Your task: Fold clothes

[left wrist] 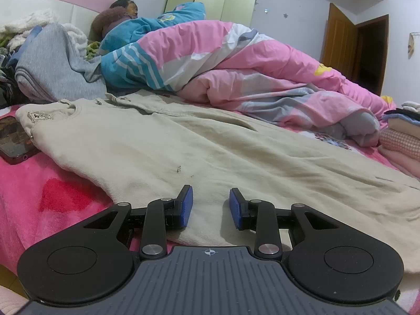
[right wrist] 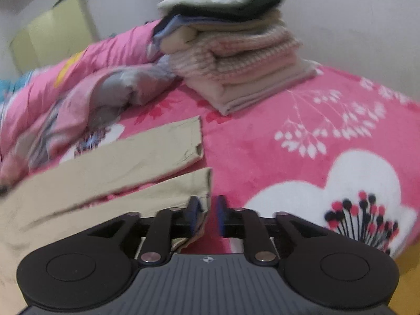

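Observation:
Beige trousers (left wrist: 199, 152) lie flat on the pink bed cover, waist toward the left in the left wrist view. My left gripper (left wrist: 211, 204) stands open low over the seat of the trousers, and nothing is between its blue pads (left wrist: 187, 204). In the blurred right wrist view the two beige trouser legs (right wrist: 126, 155) run in from the left and end in hems. My right gripper (right wrist: 207, 212) is at the hem of the near leg (right wrist: 183, 189). It is open by a narrow gap, and the hem edge lies at its left finger (right wrist: 193, 208).
A dark phone (left wrist: 14, 141) lies left of the waistband. A pink and blue quilt (left wrist: 236, 65) covers a person lying at the back. Grey clothes (left wrist: 52, 65) are heaped at the left. A stack of folded clothes (right wrist: 231, 47) sits beyond the legs. Pink flowered bed cover (right wrist: 315, 136) lies bare on the right.

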The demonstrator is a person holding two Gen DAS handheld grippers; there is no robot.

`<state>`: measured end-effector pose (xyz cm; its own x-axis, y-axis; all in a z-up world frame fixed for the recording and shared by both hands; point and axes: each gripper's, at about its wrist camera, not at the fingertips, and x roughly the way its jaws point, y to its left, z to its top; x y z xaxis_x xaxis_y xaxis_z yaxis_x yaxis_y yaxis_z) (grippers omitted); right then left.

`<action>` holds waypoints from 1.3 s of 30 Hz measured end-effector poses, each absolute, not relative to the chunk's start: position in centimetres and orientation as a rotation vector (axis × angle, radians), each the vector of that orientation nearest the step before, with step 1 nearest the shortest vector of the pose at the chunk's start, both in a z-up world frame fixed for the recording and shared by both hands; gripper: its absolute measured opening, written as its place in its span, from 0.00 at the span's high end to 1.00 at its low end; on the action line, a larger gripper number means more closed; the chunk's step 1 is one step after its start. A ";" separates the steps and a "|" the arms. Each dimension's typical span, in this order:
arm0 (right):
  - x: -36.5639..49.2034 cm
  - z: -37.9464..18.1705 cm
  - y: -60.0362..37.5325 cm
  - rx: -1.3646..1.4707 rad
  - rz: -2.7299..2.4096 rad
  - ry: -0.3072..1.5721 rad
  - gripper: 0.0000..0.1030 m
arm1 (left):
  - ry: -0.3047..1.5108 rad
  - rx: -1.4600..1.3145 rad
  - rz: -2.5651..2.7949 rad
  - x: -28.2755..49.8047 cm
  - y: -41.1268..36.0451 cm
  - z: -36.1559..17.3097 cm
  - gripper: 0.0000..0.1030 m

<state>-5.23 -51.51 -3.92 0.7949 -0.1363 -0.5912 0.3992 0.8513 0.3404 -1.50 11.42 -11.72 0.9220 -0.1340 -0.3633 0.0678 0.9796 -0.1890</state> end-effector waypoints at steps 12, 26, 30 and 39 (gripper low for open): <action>-8.3 -4.5 -49.4 0.644 -0.143 0.679 0.66 | 0.384 -0.175 -0.101 -1.5 11.3 -11.7 0.70; -9.4 -3.6 -49.7 0.672 -0.085 0.583 1.00 | 0.382 -0.164 -0.099 -1.5 11.3 -11.7 0.70; -9.8 -2.1 -50.6 0.616 -0.137 0.539 1.00 | 0.382 -0.165 -0.098 -1.5 11.4 -11.7 0.70; -9.6 -3.8 -51.4 0.702 -0.125 0.614 0.97 | 0.382 -0.167 -0.100 -1.5 11.4 -11.7 0.70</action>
<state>-9.59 -51.37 -3.84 0.8175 0.0926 -0.5684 0.3079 0.7638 0.5673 -1.46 11.37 -11.67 0.9232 -0.1279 -0.3623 0.0651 0.9814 -0.1806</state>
